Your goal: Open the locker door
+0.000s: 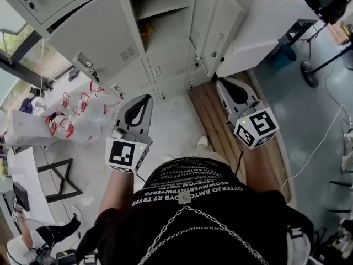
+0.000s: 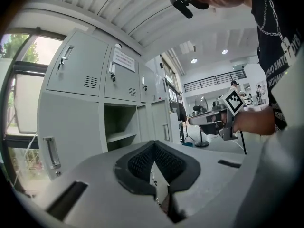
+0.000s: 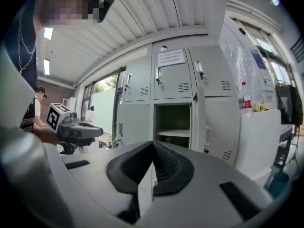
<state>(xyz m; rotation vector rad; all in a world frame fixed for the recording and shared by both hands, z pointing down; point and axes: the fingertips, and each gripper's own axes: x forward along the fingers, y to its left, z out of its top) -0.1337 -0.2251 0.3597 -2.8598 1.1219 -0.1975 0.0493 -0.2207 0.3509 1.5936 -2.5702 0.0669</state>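
Note:
The grey locker bank (image 1: 110, 43) stands ahead of me. One middle compartment (image 1: 162, 10) is open, showing a shelf inside, and its door (image 1: 218, 29) is swung out to the right. The right gripper view shows the same open compartment (image 3: 173, 125) with its door (image 3: 199, 122) edge-on. My left gripper (image 1: 147, 99) is held low in front of the lockers, shut and empty. My right gripper (image 1: 220, 83) is level with it to the right, also shut on nothing. Neither touches the lockers. Each gripper's closed tips show in its own view, the left gripper (image 2: 153, 144) and the right gripper (image 3: 152, 144).
A white cabinet (image 1: 265, 21) stands to the right of the lockers. Wooden slats (image 1: 218, 120) lie on the floor below the right gripper. Clear bags with red print (image 1: 77, 115) and a black frame (image 1: 60, 181) are at the left. Cables run across the floor at right.

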